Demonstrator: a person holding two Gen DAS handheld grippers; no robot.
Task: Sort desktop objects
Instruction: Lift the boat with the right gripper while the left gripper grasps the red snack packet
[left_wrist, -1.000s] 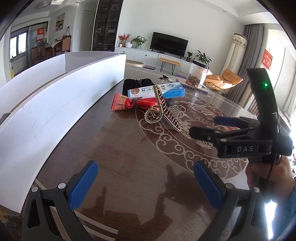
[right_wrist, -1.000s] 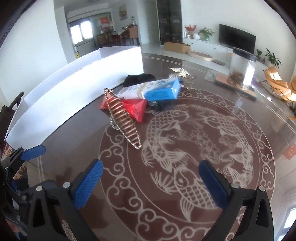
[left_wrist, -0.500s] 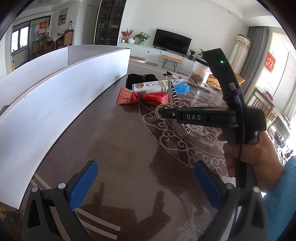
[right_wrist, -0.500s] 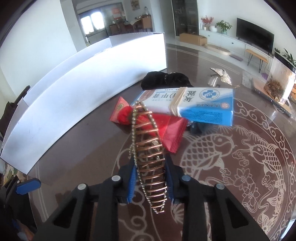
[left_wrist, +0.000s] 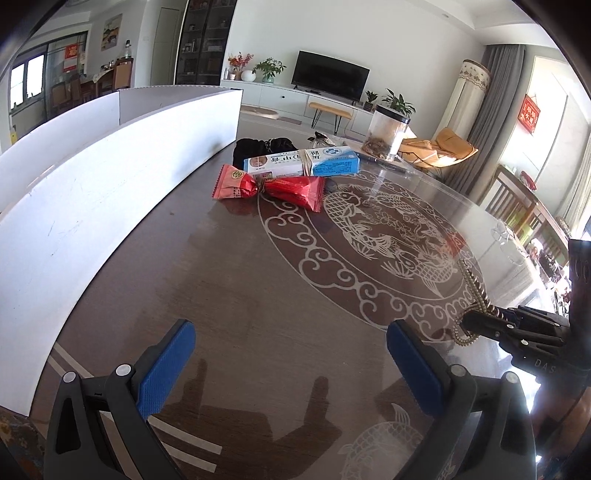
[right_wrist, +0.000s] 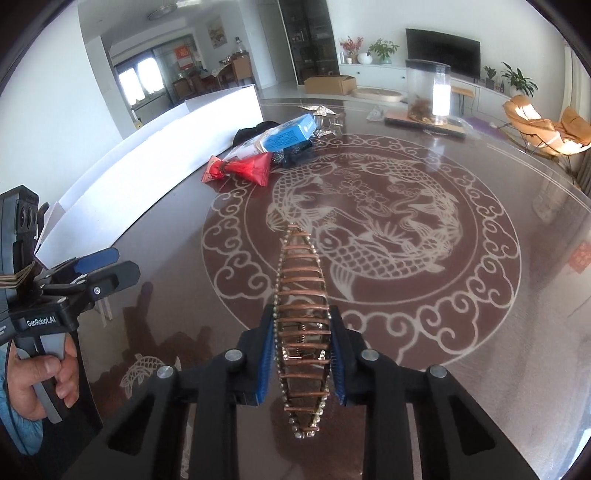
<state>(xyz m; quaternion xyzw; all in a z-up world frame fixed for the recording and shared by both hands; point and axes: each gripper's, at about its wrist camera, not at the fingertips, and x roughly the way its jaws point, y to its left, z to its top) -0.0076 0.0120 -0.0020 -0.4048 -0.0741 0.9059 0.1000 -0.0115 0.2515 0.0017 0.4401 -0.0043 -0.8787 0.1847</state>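
Note:
My right gripper is shut on a copper and bead hair clip and holds it above the near part of the table. The clip also shows at the right of the left wrist view, in the right gripper. My left gripper is open and empty over the table's near edge; it shows at the left of the right wrist view. A red snack packet, a white and blue medicine box and a black cloth item lie together at the far side.
A long white cardboard wall runs along the table's left side. A clear jar on a tray stands at the far edge. Folded gold paper pieces lie behind the box. The dark table has a fish pattern.
My right gripper closed on the hair clip by the red packet and carried it back toward the near right of the table. The left gripper stayed open and hardly moved.

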